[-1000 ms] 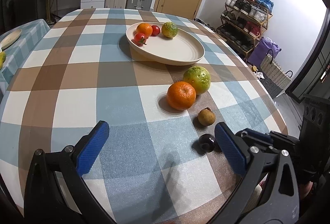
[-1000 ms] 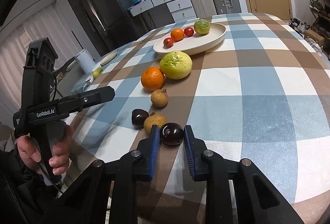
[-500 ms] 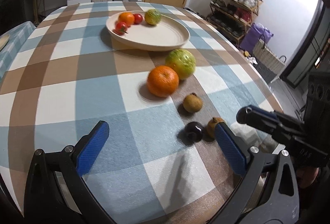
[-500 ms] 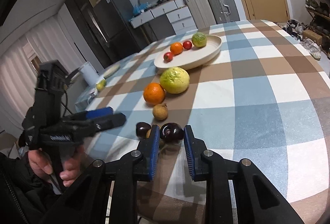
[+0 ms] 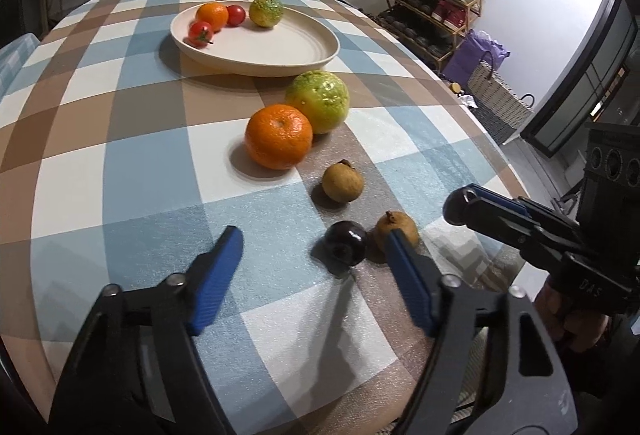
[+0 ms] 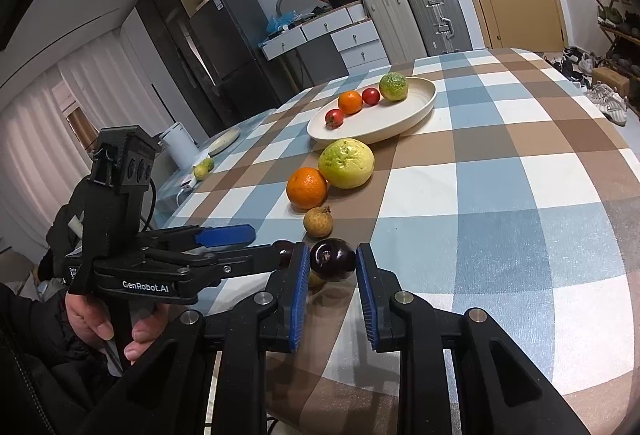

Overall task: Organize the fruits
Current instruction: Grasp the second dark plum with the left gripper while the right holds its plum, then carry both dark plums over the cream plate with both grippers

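Right claw (image 6: 333,291): clenched on a dark purple fruit (image 6: 333,259), low over the bench (image 6: 500,171). Left claw (image 5: 314,267): released, jaws just closing, second dark fruit (image 5: 346,243) between them, untouched. Left tool marked "GenRobot.AI". Beyond: orange (image 5: 279,136), plate (image 5: 256,55).

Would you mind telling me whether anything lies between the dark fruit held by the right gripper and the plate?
Yes. A small brown fruit, an orange and a large green-yellow fruit lie in a row on the tablecloth, straight between the dark fruit in the right gripper and the plate. Lifting over them looks feasible.
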`<act>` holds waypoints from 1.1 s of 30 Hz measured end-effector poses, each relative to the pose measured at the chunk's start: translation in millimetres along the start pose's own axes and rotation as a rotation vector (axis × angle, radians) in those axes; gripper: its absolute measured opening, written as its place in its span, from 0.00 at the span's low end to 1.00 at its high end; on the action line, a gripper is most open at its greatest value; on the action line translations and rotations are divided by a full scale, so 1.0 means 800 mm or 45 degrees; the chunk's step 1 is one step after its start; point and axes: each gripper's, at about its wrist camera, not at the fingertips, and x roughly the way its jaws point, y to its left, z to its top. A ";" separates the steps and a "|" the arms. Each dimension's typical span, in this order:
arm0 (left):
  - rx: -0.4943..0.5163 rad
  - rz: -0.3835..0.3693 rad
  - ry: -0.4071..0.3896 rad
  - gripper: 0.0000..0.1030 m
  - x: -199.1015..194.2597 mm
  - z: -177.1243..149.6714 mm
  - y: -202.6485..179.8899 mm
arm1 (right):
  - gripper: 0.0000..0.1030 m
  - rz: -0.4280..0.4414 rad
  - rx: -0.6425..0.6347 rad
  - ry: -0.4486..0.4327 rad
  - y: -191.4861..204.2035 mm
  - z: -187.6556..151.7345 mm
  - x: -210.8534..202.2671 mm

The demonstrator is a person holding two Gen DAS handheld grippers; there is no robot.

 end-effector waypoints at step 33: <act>-0.010 -0.069 -0.106 0.21 -0.039 0.029 0.023 | 0.23 0.045 -0.005 -0.041 -0.002 0.027 0.003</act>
